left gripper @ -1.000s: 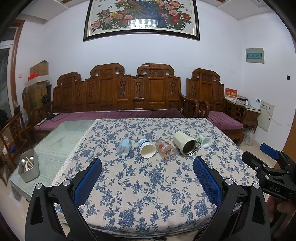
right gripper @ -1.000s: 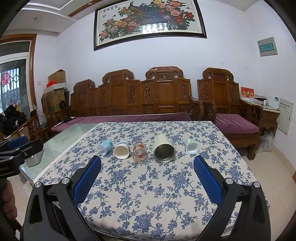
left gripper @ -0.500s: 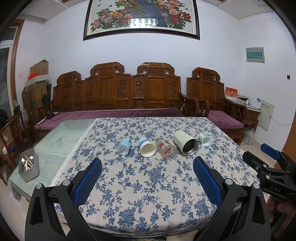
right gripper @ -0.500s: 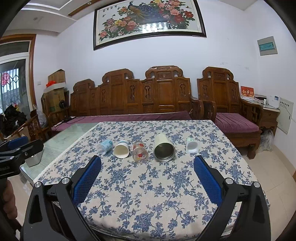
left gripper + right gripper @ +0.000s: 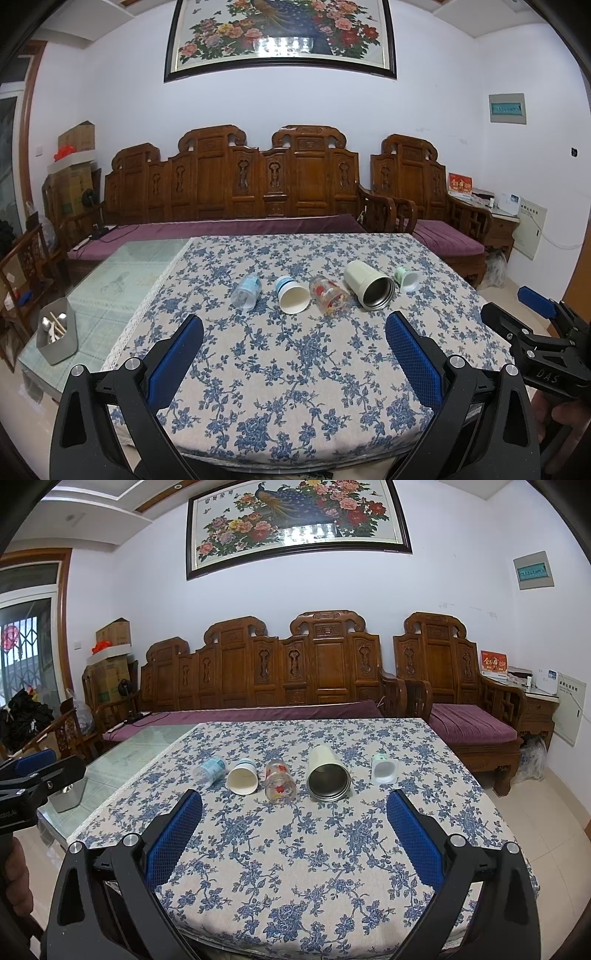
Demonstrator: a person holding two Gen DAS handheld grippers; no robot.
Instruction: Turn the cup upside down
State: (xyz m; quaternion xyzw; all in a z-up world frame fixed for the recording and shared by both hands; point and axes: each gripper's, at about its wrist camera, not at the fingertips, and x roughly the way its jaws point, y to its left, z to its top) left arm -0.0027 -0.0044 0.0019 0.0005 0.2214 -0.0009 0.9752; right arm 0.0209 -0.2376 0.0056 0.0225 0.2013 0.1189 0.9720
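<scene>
Several cups lie on their sides in a row on the floral tablecloth (image 5: 288, 362), mouths towards me: a clear plastic cup (image 5: 246, 291), a white paper cup (image 5: 292, 294), a glass with red print (image 5: 329, 296), a cream steel tumbler (image 5: 368, 284) and a small green cup (image 5: 407, 278). They also show in the right wrist view: plastic cup (image 5: 209, 770), paper cup (image 5: 242, 776), glass (image 5: 279, 781), tumbler (image 5: 328, 773), small cup (image 5: 385, 769). My left gripper (image 5: 294, 352) and right gripper (image 5: 294, 830) are open, empty, near the table's front edge.
A grey holder with utensils (image 5: 57, 336) stands on the glass tabletop at left. A carved wooden sofa (image 5: 258, 184) with purple cushions lines the wall behind the table. The right gripper shows at the right of the left wrist view (image 5: 535, 332).
Both grippers have risen or tilted slightly; the cups sit a little lower in view. Nothing on the table has moved.
</scene>
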